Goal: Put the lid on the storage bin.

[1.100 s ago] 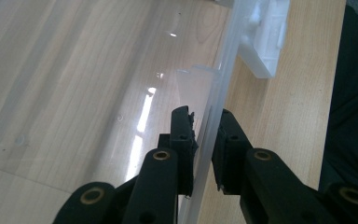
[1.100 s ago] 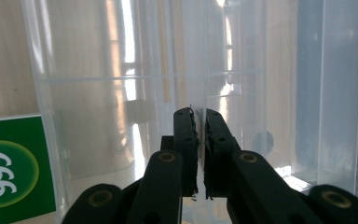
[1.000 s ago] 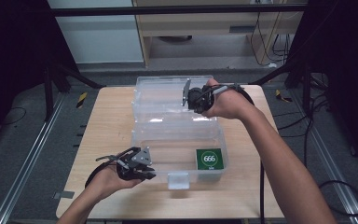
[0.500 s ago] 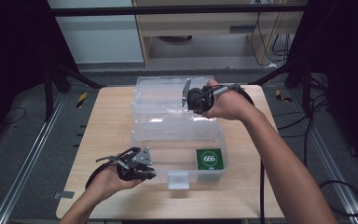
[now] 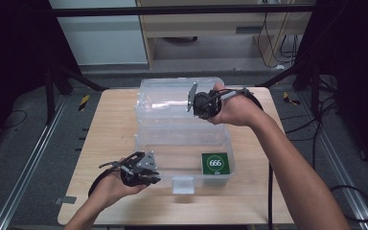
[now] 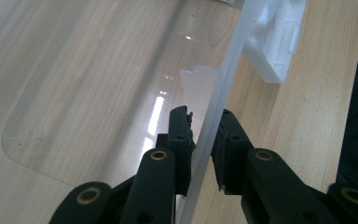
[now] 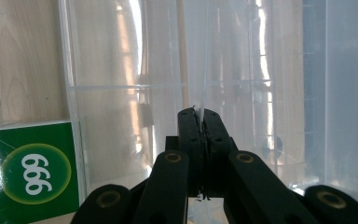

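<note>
Pale wood grain runs across the table [image 5: 110, 143], a light rectangular top standing on a dark grey floor with metal rails on either side. At its middle sits a clear plastic box [image 5: 182, 143], smooth and glossy, with rounded corners, its hinged lid [image 5: 172, 103] standing raised at the far side. Inside, at the near right corner, lies a small green carton [image 5: 215, 164] with a white "666" in a round badge. A white latch [image 5: 182, 184] hangs at the middle of the box's near wall.

Now the left gripper [image 5: 146, 178]: it sits low at the box's near left corner, held in a hand that comes in from the bottom edge, forearm angled up towards the box. In the left gripper view the thin clear wall [image 6: 214, 121] runs straight between the two black jaws, which stand a little apart; the left pad is against it, the right one just beside it, so I can't tell whether it truly pinches.

Over to the right gripper [image 5: 191, 98]: the arm stretches long across the right side of the table, wrist bent inward, hand wrapped around the body above the box's far half. Its jaws are squeezed together on the thin edge of the lid [image 7: 200, 112], as the right gripper view shows, with the green carton [image 7: 30, 170] at lower left through the plastic.
</note>
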`<move>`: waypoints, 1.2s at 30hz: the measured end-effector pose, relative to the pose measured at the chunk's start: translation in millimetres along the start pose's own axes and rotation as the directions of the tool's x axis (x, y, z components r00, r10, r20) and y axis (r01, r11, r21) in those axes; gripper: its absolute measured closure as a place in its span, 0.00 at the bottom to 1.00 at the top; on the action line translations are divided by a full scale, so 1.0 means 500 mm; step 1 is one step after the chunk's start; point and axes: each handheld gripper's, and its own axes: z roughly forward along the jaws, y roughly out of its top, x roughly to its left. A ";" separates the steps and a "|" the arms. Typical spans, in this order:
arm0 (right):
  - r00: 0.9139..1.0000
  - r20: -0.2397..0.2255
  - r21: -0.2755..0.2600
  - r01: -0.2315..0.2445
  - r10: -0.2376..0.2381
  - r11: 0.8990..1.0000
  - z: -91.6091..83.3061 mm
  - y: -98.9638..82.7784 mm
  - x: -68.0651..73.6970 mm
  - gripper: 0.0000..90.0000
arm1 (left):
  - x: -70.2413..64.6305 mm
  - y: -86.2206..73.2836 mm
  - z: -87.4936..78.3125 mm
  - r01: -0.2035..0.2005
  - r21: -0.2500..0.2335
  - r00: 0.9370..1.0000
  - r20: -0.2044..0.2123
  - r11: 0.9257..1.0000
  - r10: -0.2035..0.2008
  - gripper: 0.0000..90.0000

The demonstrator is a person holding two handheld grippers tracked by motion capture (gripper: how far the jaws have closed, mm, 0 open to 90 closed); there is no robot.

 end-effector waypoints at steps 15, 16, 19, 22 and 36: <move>1.000 0.018 -0.001 0.007 -0.006 1.000 -0.007 0.003 0.014 0.98 | -0.002 -0.002 0.001 0.025 -0.012 1.000 -0.003 1.000 -0.025 0.86; 1.000 0.018 -0.002 0.007 -0.007 1.000 -0.008 0.003 0.016 0.98 | -0.002 -0.002 0.001 0.025 -0.012 1.000 -0.003 1.000 -0.025 0.86; 1.000 0.019 -0.001 0.013 -0.013 1.000 -0.012 0.004 0.021 0.98 | -0.003 -0.002 0.001 0.024 -0.013 1.000 -0.003 1.000 -0.024 0.86; 1.000 0.020 0.001 0.015 -0.015 1.000 -0.015 0.006 0.025 0.98 | -0.003 -0.001 0.001 0.025 -0.012 1.000 -0.003 1.000 -0.025 0.86; 0.999 0.051 -0.039 0.011 -0.009 0.999 -0.028 -0.002 0.057 0.98 | -0.005 -0.001 0.001 0.028 -0.010 1.000 -0.012 1.000 -0.028 0.85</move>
